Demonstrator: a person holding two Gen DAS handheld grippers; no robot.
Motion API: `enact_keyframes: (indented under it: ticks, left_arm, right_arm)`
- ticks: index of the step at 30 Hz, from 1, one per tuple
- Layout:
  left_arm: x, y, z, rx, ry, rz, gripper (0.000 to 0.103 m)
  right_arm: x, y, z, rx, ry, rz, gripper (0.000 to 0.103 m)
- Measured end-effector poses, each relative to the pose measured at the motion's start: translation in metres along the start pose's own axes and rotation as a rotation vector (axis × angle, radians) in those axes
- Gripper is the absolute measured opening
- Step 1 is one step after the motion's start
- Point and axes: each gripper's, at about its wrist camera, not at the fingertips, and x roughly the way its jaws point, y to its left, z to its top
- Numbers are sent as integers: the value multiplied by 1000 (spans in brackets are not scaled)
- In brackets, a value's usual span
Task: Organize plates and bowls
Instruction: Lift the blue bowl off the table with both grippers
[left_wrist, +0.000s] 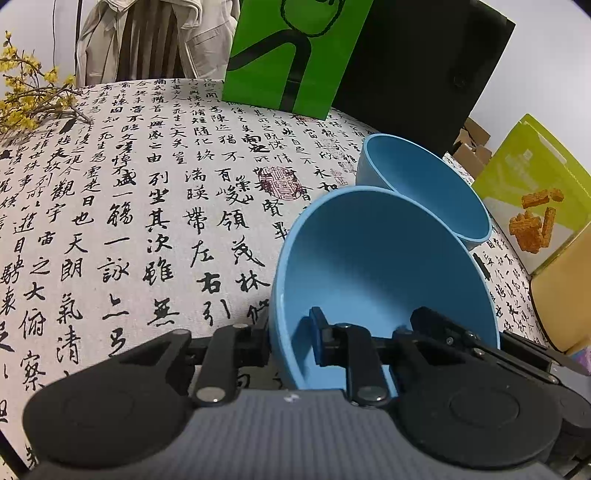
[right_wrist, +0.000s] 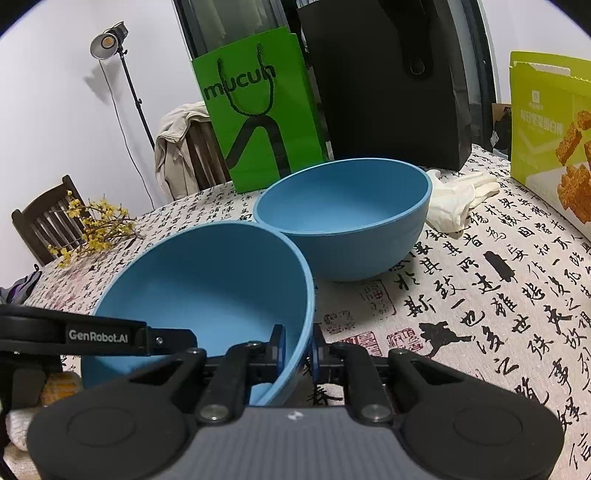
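Gripping near blue bowl (right_wrist: 207, 288) rim: both claws (seemingly tilted)

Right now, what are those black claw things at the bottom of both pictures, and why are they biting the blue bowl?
They are grippers, two-finger tongs that a person holds, one per hand. Each carries a camera looking along its fingers, so each picture is one gripper's own view. The left gripper pinches one side of the near blue bowl; the right gripper pinches the opposite side. Both are shut on its rim. A second blue bowl sits just behind. Also on the patterned tablecloth: a green bag, a black bag, a snack box, a white glove and yellow flowers.
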Motion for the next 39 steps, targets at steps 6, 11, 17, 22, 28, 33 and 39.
enact_keyframes:
  ticks: [6,11,17,22,28,33,39]
  left_arm:
    - [-3,-3,-1,12,-12,8,21]
    - [-7,-5,-1,26,-32,11,21]
    - [-12,-9,-1,36,-51,13,21]
    - [-17,-11,-1,38,-62,14,21]
    - [-24,-11,1,34,-81,3,21]
    - [-32,-14,1,36,-103,1,22]
    - [-43,-14,1,25,-116,12,22]
  right_arm:
    - [-1,1,0,-14,-8,-5,13]
    - [-4,2,0,-28,-28,-6,13]
    - [-10,4,2,-35,-50,-5,13]
    - [-13,5,3,-39,-60,-1,13]
    - [-21,8,7,-45,-91,9,13]
    - [-29,10,9,-47,-117,18,13]
    - [-35,14,10,-52,-124,38,13]
